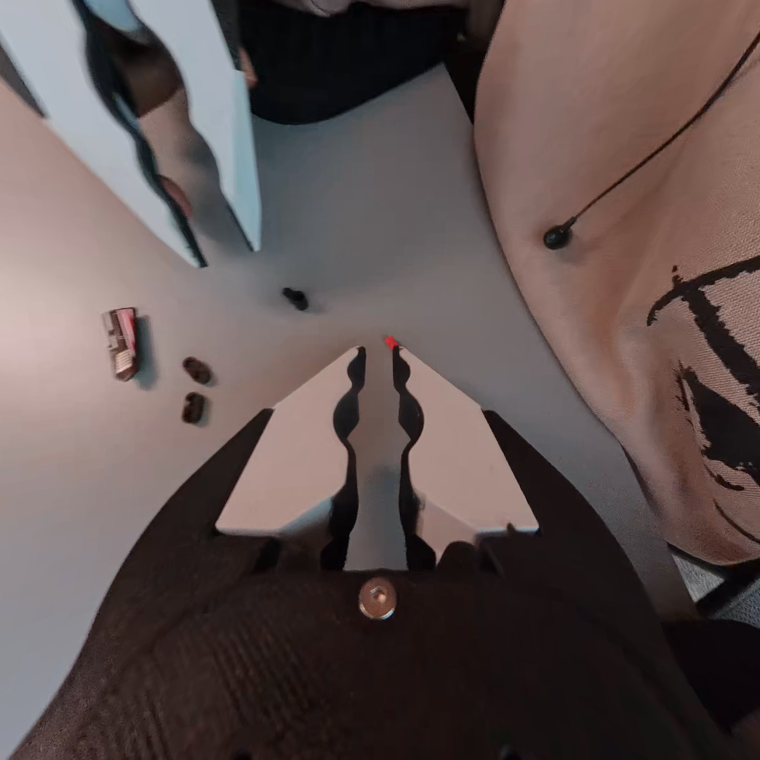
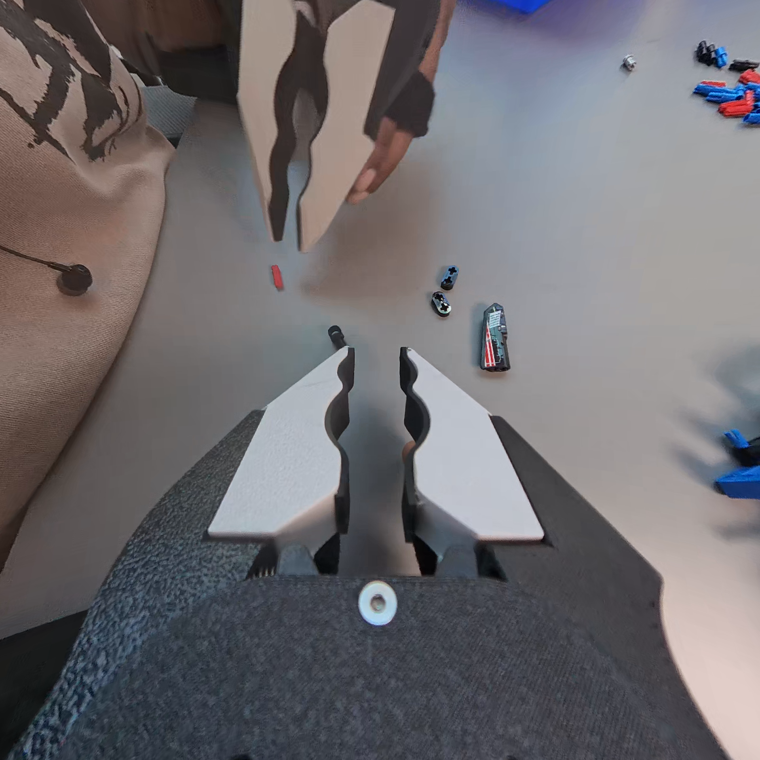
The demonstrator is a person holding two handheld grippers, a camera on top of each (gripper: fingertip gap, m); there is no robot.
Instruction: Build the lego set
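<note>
Hovering low over the grey table (image 2: pixel 575 205), the right gripper (image 2: pixel 374 349) has its jaws spread with nothing between them. Just beyond its left fingertip lies a small black pin (image 2: pixel 336 334). Off to its right sits a dark printed lego panel (image 2: pixel 495 338) with red and pale markings, and a little farther on two short black connector pieces (image 2: pixel 445 291) lie close together. Past the pin, a small red lego piece (image 2: pixel 277 275) rests flat on the table (near the person's tan printed shirt (image 2: pixel 61 164)). The left gripper (image 2: pixel 290 242) points down at that red piece from the far side, its tips just short of it and parted by a narrow gap; in its own view the left gripper (image 1: pixel 377 349) shows the red piece just beyond one fingertip, not between the jaws. A hand (image 2: pixel 382 160) grips its side. Farthest off, a scatter of blue, red and black pins (image 2: pixel 732 86) lies at the right.
</note>
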